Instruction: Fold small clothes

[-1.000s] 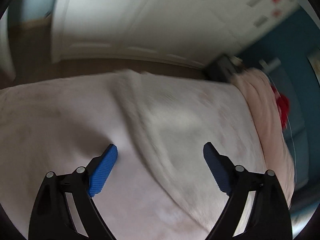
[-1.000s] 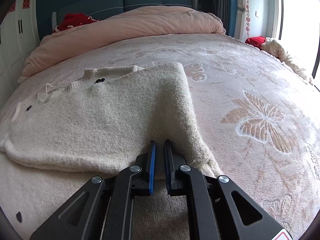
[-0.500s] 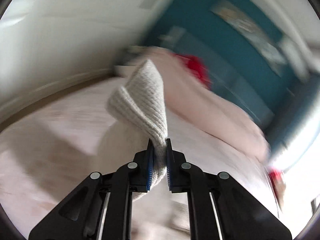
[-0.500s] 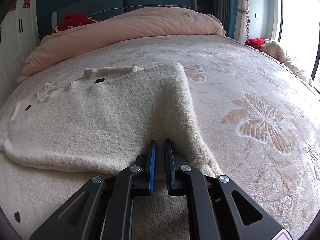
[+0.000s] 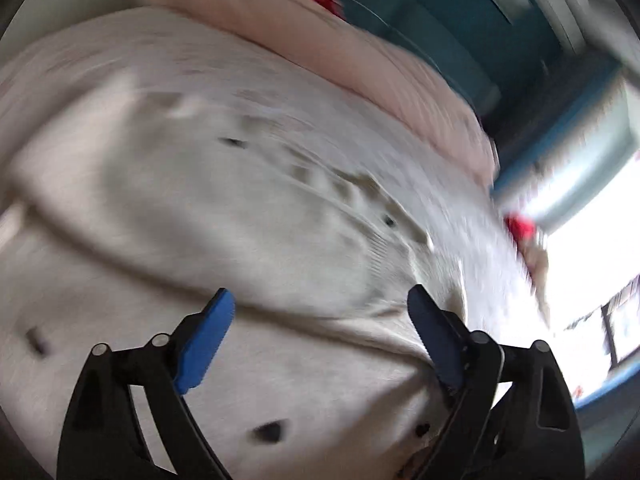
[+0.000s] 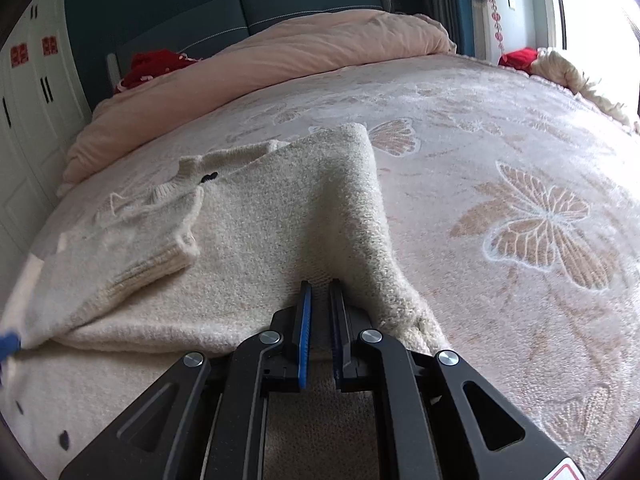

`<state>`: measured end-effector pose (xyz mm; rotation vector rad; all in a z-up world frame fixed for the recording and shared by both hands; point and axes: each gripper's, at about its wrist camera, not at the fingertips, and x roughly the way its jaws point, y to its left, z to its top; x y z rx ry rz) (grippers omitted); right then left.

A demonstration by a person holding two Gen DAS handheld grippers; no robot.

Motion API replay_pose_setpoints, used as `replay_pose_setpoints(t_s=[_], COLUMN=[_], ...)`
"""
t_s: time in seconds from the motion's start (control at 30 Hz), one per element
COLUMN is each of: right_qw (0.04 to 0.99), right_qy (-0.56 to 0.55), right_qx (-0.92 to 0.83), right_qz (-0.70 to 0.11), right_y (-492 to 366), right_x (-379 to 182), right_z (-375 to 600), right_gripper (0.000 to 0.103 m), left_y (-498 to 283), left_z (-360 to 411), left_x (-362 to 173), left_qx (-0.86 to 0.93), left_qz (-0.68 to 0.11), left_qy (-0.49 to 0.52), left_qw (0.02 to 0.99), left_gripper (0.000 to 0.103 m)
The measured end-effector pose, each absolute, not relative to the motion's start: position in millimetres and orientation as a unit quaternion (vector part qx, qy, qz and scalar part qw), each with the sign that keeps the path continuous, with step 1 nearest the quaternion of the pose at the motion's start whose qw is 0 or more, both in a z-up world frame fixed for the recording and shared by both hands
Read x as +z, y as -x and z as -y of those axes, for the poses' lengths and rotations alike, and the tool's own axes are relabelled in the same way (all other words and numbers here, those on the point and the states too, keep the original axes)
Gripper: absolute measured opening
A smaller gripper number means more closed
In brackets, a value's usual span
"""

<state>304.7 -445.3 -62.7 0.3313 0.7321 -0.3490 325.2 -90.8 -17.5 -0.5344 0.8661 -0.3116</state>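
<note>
A cream knitted sweater (image 6: 256, 240) lies flat on the bed, its left sleeve (image 6: 160, 240) folded over the body. My right gripper (image 6: 320, 300) is shut on the sweater's folded right edge at the near hem. In the blurred left wrist view the sweater (image 5: 240, 220) lies below my left gripper (image 5: 320, 320), which is open and empty above its near edge. A blue fingertip (image 6: 8, 342) of the left gripper shows at the left edge of the right wrist view.
The bedspread (image 6: 520, 240) is pale pink with butterfly patterns. A rolled pink duvet (image 6: 280, 68) lies at the head of the bed with a red item (image 6: 156, 64) behind it. A red and cream bundle (image 6: 556, 68) sits at the far right edge. White wardrobes (image 6: 28, 100) stand left.
My left gripper closed on the sleeve cuff, carried it over the sweater body, then opened and let it go. The sleeve now lies folded on the body. My right gripper has not moved.
</note>
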Motion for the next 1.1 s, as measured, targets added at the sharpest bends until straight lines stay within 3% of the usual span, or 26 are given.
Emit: replay_pose_setpoints(t_s=[0.07, 0.1, 0.13, 0.2, 0.37, 0.47, 0.5, 0.63, 0.67, 0.7, 0.73, 0.77, 0.83, 0.9, 0.97, 1.1], right_qw=[0.909, 0.917, 0.925, 0.931, 0.88, 0.847, 0.849, 0.846, 0.847, 0.852, 0.858, 0.866, 0.895, 0.916, 0.924, 0.868], right_qy=[-0.178, -0.186, -0.19, -0.204, -0.285, -0.325, -0.322, -0.319, -0.315, -0.305, -0.297, -0.293, -0.286, -0.274, -0.25, -0.25], right_qx=[-0.156, -0.145, -0.13, -0.09, -0.018, -0.025, -0.031, -0.018, -0.017, -0.014, -0.01, -0.005, 0.02, 0.027, 0.003, -0.07], right_qz=[-0.342, -0.32, -0.303, -0.288, -0.379, -0.421, -0.417, -0.426, -0.428, -0.425, -0.419, -0.406, -0.342, -0.292, -0.288, -0.424], right_y=[-298.7, -289.7, -283.6, -280.7, -335.4, -363.9, -368.4, -390.2, -394.3, -398.9, -401.6, -401.7, -391.7, -375.0, -361.5, -357.9], right_x=[-54.6, -43.2, -33.2, -14.7, -21.5, -46.4, -47.9, -45.7, -44.4, -38.1, -30.0, -18.3, 29.2, 60.7, 56.1, -52.9], right_z=[448.1, 447.8, 445.3, 438.6, 426.6, 419.3, 414.4, 398.5, 395.0, 390.2, 387.4, 384.6, 384.3, 392.1, 406.4, 438.6], right_gripper=[0.014, 0.029, 0.053, 0.079, 0.08, 0.073, 0.067, 0.02, 0.012, 0.01, 0.009, 0.008, 0.008, 0.007, 0.007, 0.006], left_y=[-320.8, -321.0, -320.9, -332.5, -346.4, -343.3, -340.6, -349.2, -360.9, -366.3, -374.6, -377.5, -382.5, -382.8, -384.3, -371.2], left_z=[46.2, 26.8, 6.6, -35.8, -82.5, -90.6, -91.2, -84.5, -81.6, -80.2, -79.2, -80.5, -83.5, -82.2, -72.4, -52.6], left_x=[-21.9, -24.7, -25.8, -31.3, -59.7, -71.2, -70.0, -61.4, -61.5, -59.3, -57.1, -57.0, -43.5, -37.2, -46.3, -83.0], left_qx=[-0.106, -0.091, -0.078, -0.051, -0.024, -0.024, -0.025, -0.048, -0.048, -0.045, -0.028, -0.016, 0.012, 0.023, 0.014, 0.018], left_qz=[-0.408, -0.41, -0.411, -0.41, -0.414, -0.411, -0.409, -0.399, -0.4, -0.401, -0.404, -0.401, -0.383, -0.376, -0.392, -0.424], left_qy=[0.289, 0.304, 0.322, 0.367, 0.461, 0.51, 0.516, 0.531, 0.535, 0.535, 0.525, 0.515, 0.478, 0.434, 0.392, 0.344], left_qw=[0.859, 0.855, 0.849, 0.834, 0.784, 0.755, 0.752, 0.746, 0.742, 0.742, 0.749, 0.757, 0.79, 0.818, 0.832, 0.837], left_gripper=[0.088, 0.088, 0.088, 0.089, 0.089, 0.088, 0.088, 0.088, 0.088, 0.087, 0.073, 0.045, 0.023, 0.018, 0.016, 0.013])
